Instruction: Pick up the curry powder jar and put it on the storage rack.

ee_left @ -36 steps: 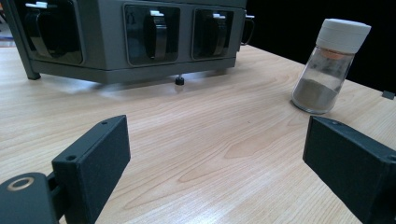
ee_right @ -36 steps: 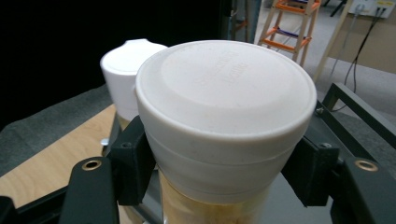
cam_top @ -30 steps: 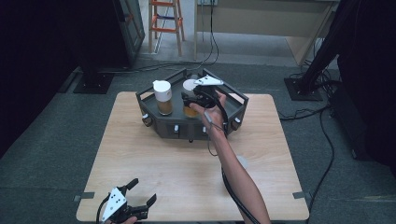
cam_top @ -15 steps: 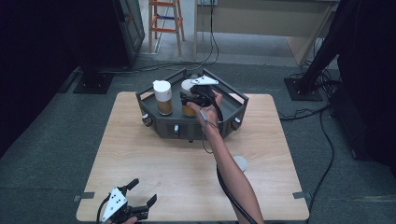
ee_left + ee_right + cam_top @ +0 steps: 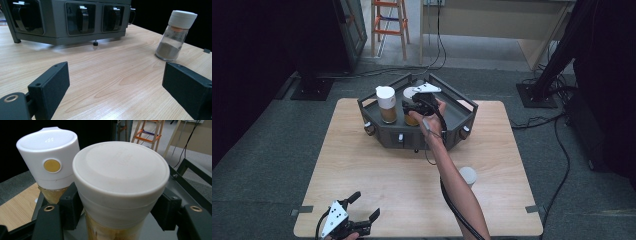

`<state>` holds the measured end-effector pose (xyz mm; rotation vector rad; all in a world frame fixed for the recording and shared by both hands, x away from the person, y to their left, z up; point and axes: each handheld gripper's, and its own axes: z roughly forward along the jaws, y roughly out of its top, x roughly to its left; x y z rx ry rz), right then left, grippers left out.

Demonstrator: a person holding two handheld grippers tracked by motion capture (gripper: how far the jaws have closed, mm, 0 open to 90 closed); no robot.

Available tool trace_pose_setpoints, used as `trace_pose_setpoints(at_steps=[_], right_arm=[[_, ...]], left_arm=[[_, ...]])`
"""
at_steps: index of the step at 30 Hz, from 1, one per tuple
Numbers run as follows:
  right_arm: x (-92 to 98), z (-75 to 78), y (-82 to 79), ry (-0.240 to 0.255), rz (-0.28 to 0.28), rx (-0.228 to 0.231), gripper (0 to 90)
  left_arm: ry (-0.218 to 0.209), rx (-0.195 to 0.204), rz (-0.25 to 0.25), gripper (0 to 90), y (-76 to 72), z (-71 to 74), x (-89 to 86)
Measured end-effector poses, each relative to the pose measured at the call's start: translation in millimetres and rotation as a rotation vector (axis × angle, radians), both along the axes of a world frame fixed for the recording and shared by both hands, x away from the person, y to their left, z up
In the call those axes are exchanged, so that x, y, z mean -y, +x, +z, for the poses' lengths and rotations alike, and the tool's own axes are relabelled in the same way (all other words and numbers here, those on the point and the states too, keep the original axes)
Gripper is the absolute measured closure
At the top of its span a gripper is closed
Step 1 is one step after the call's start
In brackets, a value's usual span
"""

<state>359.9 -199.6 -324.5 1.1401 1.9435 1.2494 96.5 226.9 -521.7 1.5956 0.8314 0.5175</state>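
Observation:
A grey hexagonal rack [image 5: 462, 117] stands at the back of the wooden table [image 5: 377, 170]. In it a jar with a white flip cap [image 5: 385, 104] [image 5: 50, 157] stands upright. Right beside it is a jar of amber contents with a cream lid [image 5: 411, 120] [image 5: 120, 177]. My right gripper [image 5: 413, 113] [image 5: 120, 207] is shut on this jar just under the lid. At the table's near left edge my left gripper [image 5: 365, 205] [image 5: 118, 85] stays low and open, with nothing between its jaws.
A small glass shaker with a white cap [image 5: 468, 176] [image 5: 175, 37] holding grey powder stands on the table at the right of the person's forearm. The rack's front [image 5: 57, 22] shows several dark windows. Cables and an orange ladder [image 5: 388, 25] lie beyond the table.
My right gripper has moved a little left and down with the cream-lidded jar, closer to the white-capped jar. The left gripper has stayed still.

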Motion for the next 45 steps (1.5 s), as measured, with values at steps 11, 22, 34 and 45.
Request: trace_pose_setpoints(at_steps=[11,22,34,45], right_arm=[[-1.4,-2.8,-0.9,0.01,-0.011,0.001,33.9],[1.3,3.0,-8.1,0.038,-0.048,-0.024,12.1],[11.6,8.3,-32.7,0.081,-0.018,-0.012,2.8],[22.3,6.1,-53.8,0.112,0.019,0.012,2.8]], left_arm=[[-0.001,0.001,-0.002,7.3,-0.5,0.0,0.6],[0.001,0.003,-0.002,7.3,-0.7,0.0,1.1],[0.002,0.003,-0.001,7.3,-0.7,0.0,1.2],[-0.001,0.003,0.001,7.3,-1.0,-0.1,1.3]])
